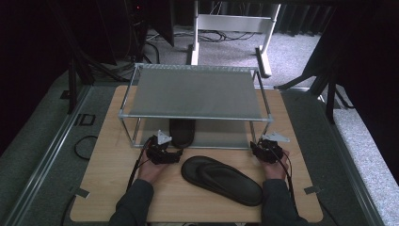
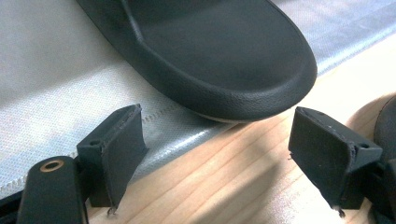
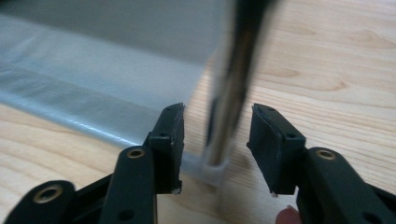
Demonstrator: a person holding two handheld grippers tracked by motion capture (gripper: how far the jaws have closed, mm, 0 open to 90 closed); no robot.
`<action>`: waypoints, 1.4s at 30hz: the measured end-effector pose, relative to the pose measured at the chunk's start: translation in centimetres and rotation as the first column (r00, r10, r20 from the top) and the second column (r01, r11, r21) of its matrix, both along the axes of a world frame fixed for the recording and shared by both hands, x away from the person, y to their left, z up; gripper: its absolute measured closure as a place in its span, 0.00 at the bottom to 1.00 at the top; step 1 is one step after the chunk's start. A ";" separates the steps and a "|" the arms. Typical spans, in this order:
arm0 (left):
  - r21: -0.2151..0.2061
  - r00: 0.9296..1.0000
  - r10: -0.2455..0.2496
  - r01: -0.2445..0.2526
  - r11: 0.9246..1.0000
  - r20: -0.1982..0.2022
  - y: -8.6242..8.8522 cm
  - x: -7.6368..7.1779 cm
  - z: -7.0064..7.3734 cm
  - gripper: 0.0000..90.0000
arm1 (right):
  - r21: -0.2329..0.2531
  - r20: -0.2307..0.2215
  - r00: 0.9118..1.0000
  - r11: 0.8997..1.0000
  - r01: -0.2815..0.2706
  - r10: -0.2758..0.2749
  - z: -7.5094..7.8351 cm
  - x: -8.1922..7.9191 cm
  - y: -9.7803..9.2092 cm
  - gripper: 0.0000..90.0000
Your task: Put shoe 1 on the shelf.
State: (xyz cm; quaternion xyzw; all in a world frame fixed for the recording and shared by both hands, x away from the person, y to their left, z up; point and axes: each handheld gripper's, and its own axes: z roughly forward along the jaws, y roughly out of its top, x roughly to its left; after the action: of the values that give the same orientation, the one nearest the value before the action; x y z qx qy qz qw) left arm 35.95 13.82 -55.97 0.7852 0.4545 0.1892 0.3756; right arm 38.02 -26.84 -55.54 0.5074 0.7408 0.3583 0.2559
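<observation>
My left tongs (image 2: pixel 215 158) are wide open, aimed at the heel of the black sandal (image 2: pixel 210 51) on the rack's bottom shelf (image 2: pixel 51 93) (ready to pinch, I think). Another sandal (image 1: pixel 221 179) lies on the bench (image 1: pixel 108 188). My right tongs (image 3: pixel 217 147) are open around the rack's leg (image 3: pixel 231 93), maybe to steady it.

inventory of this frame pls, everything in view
Slipper on shelf: 1, black, lower tier of rack, heel end jutting toward left gripper.
Slipper on table: 1, black, flat, between the hands.
Rack: 1, metal frame with grey fabric tiers, far half of table.
Table: 1, light wood.
Desk frame: 1, white, on the floor behind.
Left gripper: black, open, facing the shelf slipper.
Right gripper: black, open around the rack's front right leg.
Hands: 2, dark sleeves.
</observation>
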 end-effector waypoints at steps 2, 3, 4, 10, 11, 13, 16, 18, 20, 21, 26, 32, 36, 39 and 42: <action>-0.004 1.000 0.002 -0.002 1.000 -0.003 0.0 0.1 0.0 0.21 | 0.016 -0.010 1.000 1.000 -0.005 0.005 0.0 0.2 -0.2 0.69; -0.003 1.000 0.001 -0.001 1.000 -0.004 0.0 0.1 0.0 0.21 | 0.014 -0.011 1.000 1.000 -0.007 0.008 0.0 0.2 -0.2 0.71; -0.004 1.000 0.003 -0.003 1.000 -0.006 0.0 0.2 0.0 0.21 | 0.011 -0.013 1.000 1.000 -0.010 0.011 0.0 0.2 -0.2 0.72; 0.013 1.000 0.006 -0.006 1.000 -0.010 -0.1 0.4 0.0 0.21 | 0.001 -0.005 1.000 1.000 -0.017 0.017 0.0 0.4 -0.2 0.64; 0.013 1.000 0.006 -0.006 1.000 -0.010 -0.1 0.4 0.0 0.21 | 0.003 -0.006 1.000 1.000 -0.015 0.015 0.0 0.3 -0.2 0.61; 0.014 1.000 0.007 -0.007 1.000 -0.008 -0.1 0.3 0.0 0.21 | 0.005 -0.010 1.000 1.000 -0.008 0.009 0.0 0.2 -0.1 0.55; 0.015 1.000 0.010 -0.010 1.000 0.003 0.0 -0.1 0.0 0.21 | 0.006 -0.008 1.000 1.000 -0.022 0.022 0.4 -0.3 -0.1 0.51; 0.015 1.000 0.010 -0.010 1.000 0.020 0.2 -0.6 0.0 0.21 | 0.003 -0.009 0.999 0.999 -0.033 0.033 0.6 -0.7 -0.2 0.49; 0.008 1.000 0.014 -0.014 1.000 0.028 0.6 -0.9 0.0 0.21 | -0.001 -0.010 0.999 0.999 -0.038 0.038 0.8 -1.2 -0.3 0.49; -0.005 0.999 0.018 -0.017 1.000 0.029 0.8 -1.0 0.0 0.21 | -0.002 -0.010 0.999 0.999 -0.038 0.038 0.8 -1.5 -0.4 0.50; 0.007 0.999 0.024 -0.024 1.000 0.029 1.1 -1.0 0.0 0.22 | -0.009 -0.016 0.999 0.999 -0.033 0.033 0.9 -1.9 -0.9 0.67; 0.038 0.999 0.040 -0.041 0.998 0.017 0.8 -0.5 0.0 0.22 | -0.023 -0.005 0.999 0.999 -0.047 0.047 0.8 -1.6 -0.8 0.82; 0.030 0.999 0.041 -0.041 0.999 0.006 0.8 -0.2 0.0 0.22 | -0.043 0.001 0.999 0.998 -0.049 0.049 0.8 -1.5 -0.3 0.86; 0.046 0.999 0.042 -0.042 0.998 0.006 0.6 -0.1 -0.1 0.22 | -0.039 0.005 0.999 0.998 -0.039 0.040 0.8 -1.3 -0.3 0.86; 0.060 0.999 0.046 -0.046 0.997 0.004 0.5 0.1 -0.1 0.22 | -0.034 0.013 0.999 0.999 -0.036 0.036 0.6 -0.9 -0.3 0.86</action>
State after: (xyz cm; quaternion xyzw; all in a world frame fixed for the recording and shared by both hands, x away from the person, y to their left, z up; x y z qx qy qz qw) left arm 36.07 14.37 -56.05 0.7850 0.4661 0.2126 0.3483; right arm 37.09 -27.14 -54.90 0.4871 0.7541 0.3535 0.2628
